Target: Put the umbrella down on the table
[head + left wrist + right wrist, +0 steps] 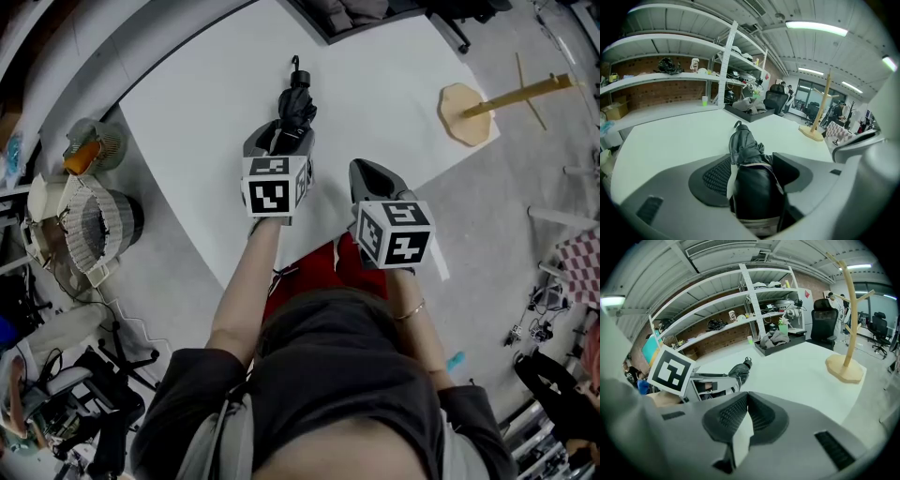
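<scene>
Looking at the left gripper (750, 165), its jaws stand wide apart with the near end of the folded black umbrella (746, 147) lying between them. The meshed pad on the left side (715, 177) shows bare beside the fabric, so I'd say nothing is clamped. The rest of the umbrella lies along the white table (394, 75), pointing away from the person. Main worry: a pale strap runs right beside that pad, and if the gripper backs out crooked it could snag the strap or loose folds and drag the umbrella along. A nudge might roll it too. Only the head view shows the full length, with the loop end well clear of the table edge and of the wooden stand (467, 112). Only the left gripper view shows the slack at the pads. The right gripper (746, 397) has its tips together on nothing, held just beside the left one. Its camera catches the umbrella sticking out past the left jaws from the side.
</scene>
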`<action>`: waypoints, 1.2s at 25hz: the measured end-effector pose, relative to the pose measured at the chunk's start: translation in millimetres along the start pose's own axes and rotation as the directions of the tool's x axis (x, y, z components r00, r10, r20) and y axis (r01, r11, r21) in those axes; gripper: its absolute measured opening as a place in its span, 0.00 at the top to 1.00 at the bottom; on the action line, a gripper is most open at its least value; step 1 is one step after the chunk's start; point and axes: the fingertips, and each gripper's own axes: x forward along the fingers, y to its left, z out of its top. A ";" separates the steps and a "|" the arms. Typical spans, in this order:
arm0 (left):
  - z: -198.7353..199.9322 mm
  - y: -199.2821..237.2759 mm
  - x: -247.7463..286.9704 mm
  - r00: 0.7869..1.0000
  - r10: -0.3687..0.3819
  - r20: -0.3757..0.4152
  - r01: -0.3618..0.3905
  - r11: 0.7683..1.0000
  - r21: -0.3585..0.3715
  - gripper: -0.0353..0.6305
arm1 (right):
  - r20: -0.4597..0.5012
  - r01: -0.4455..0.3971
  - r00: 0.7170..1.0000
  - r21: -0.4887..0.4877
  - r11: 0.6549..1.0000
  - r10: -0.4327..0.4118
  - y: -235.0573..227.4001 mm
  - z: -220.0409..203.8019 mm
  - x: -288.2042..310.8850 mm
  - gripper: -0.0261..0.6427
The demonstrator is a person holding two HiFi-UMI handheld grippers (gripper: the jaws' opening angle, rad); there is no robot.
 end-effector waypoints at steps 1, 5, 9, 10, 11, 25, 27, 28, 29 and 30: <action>2.0 -0.2 -1.2 1.000 0.001 0.019 -0.001 1.000 -0.004 0.53 | 0.000 0.001 1.000 0.000 1.000 -0.001 -0.6 -0.6 -0.7 0.93; 7.8 3.0 -10.6 0.996 0.012 0.091 -0.009 1.000 -0.029 0.53 | -0.004 -0.005 1.000 -0.004 1.000 0.005 3.1 -5.9 -3.1 0.93; 17.0 1.7 -22.7 0.989 0.048 0.143 -0.045 0.999 -0.027 0.55 | -0.002 -0.015 1.000 -0.006 1.000 0.015 1.4 -8.3 -7.8 0.93; 20.0 1.8 -26.4 0.986 0.056 0.160 -0.052 0.998 -0.026 0.58 | 0.001 -0.017 1.000 -0.006 1.000 0.017 1.0 -8.1 -8.5 0.93; 22.8 2.4 -30.2 0.983 0.061 0.175 -0.057 0.998 -0.029 0.62 | 0.004 -0.020 1.000 -0.006 1.000 0.020 1.1 -7.7 -8.7 0.93; 32.5 -21.0 -90.9 0.941 0.105 0.323 -0.075 0.992 -0.104 0.93 | 0.063 -0.102 0.993 -0.022 0.994 0.104 -5.3 -1.8 -37.4 0.93; 30.8 -28.5 -99.7 0.938 0.102 0.331 -0.068 0.991 -0.113 0.93 | 0.073 -0.113 0.991 -0.028 0.993 0.114 -6.8 -1.8 -44.8 0.93; 30.1 -32.7 -104.3 0.937 0.100 0.336 -0.064 0.991 -0.116 0.93 | 0.078 -0.118 0.990 -0.030 0.993 0.120 -7.5 -1.9 -48.6 0.93; 29.7 -37.0 -109.2 0.935 0.098 0.342 -0.060 0.991 -0.119 0.93 | 0.085 -0.124 0.988 -0.032 0.992 0.126 -8.0 -1.9 -52.1 0.93; 29.7 -41.1 -114.3 0.932 0.095 0.350 -0.056 0.991 -0.121 0.93 | 0.093 -0.131 0.987 -0.034 0.991 0.134 -8.4 -1.7 -55.4 0.93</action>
